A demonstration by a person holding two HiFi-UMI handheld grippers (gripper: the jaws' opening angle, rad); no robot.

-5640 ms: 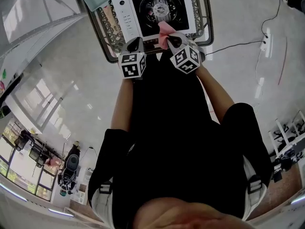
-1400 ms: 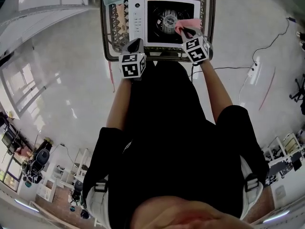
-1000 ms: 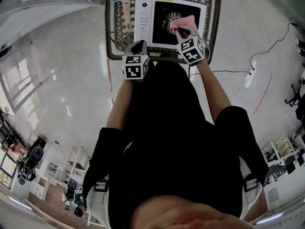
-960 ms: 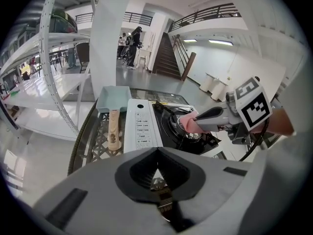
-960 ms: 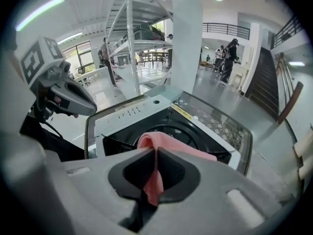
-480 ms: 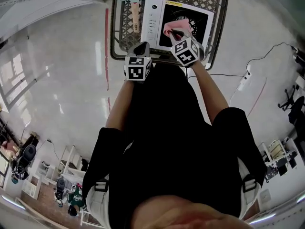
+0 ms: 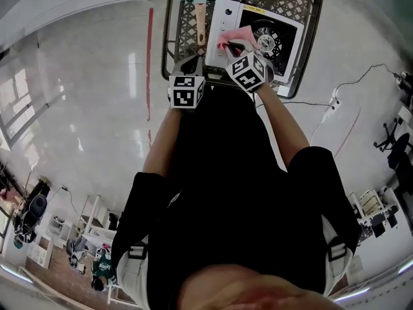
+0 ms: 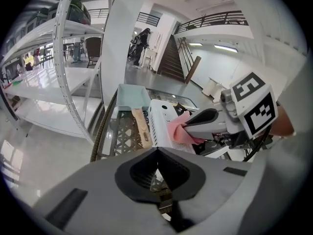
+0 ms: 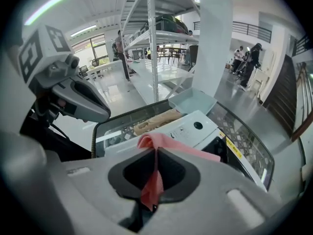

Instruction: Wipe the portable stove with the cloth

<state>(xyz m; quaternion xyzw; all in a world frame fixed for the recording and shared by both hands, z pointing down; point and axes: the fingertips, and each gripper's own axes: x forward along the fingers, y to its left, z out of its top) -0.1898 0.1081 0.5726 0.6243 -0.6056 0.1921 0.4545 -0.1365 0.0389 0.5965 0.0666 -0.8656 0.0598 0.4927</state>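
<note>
A white portable stove [image 7: 284, 47] with a black top and round burner [image 7: 266, 39] lies in a wire cart [image 7: 314, 18]. My right gripper [image 7: 231, 45] is shut on a pink cloth [image 7: 225, 39] and holds it over the stove's white control panel [image 9: 190, 126] at the left. In the right gripper view the cloth [image 9: 166, 143] hangs pinched between the jaws [image 9: 155, 153]. Low and just left of the stove, at the cart's near rim, my left gripper [image 7: 193, 62] is shut with nothing in it; in its own view the left gripper [image 8: 157, 152] looks at the stove [image 8: 161, 124].
A teal tray [image 8: 132, 96] sits at the cart's far left corner, with a wooden-handled tool [image 8: 142, 126] beside the stove. White shelving [image 8: 63, 67] stands to the left. A power strip and cable [image 7: 335, 102] lie on the glossy floor at the right.
My right gripper has carried the pink cloth leftward across the stove, from over the burner to the control panel. The left gripper stays at the cart's near rim.
</note>
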